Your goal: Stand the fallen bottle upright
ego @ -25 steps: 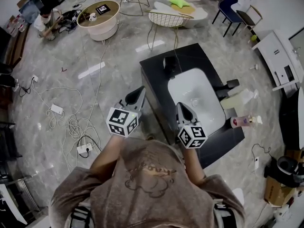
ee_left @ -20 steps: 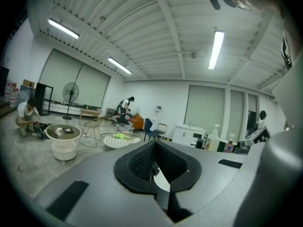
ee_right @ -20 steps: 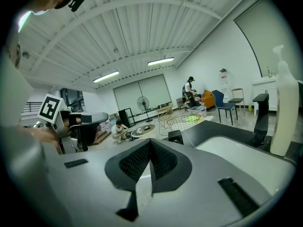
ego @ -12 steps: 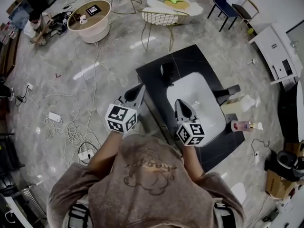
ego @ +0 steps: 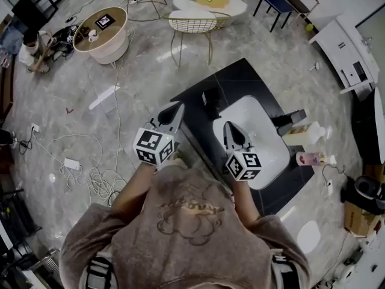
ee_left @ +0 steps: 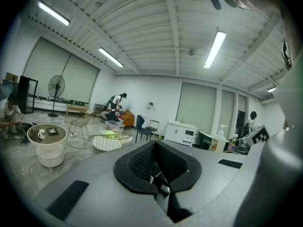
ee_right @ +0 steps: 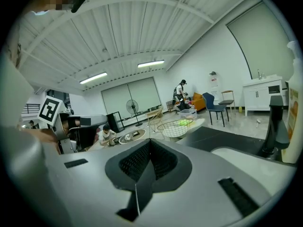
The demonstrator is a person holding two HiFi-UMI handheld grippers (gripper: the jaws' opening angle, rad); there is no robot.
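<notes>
The fallen bottle (ego: pixel 311 158), pink with a pale cap, lies on its side at the right end of the black counter (ego: pixel 240 80). It lies just right of the white sink basin (ego: pixel 255 140). My left gripper (ego: pixel 176 108) is shut and empty at the counter's left edge. The right gripper (ego: pixel 229 127) is also shut and empty, over the basin's left rim, well short of the bottle. In the left gripper view the jaws (ee_left: pixel 156 150) meet. So do the jaws (ee_right: pixel 150 143) in the right gripper view. Neither gripper view shows the pink bottle.
A cream pump bottle (ego: pixel 302 133) stands upright beside a black faucet (ego: pixel 289 118), just above the fallen bottle. A small black box (ego: pixel 210 95) sits on the counter's far side. Cables (ego: pixel 90 167) trail over the floor at left. A wire chair (ego: pixel 192 23) stands beyond.
Both grippers have moved together toward the counter, the right one now over the basin's rim. Both stayed shut. The pink bottle has not moved.
</notes>
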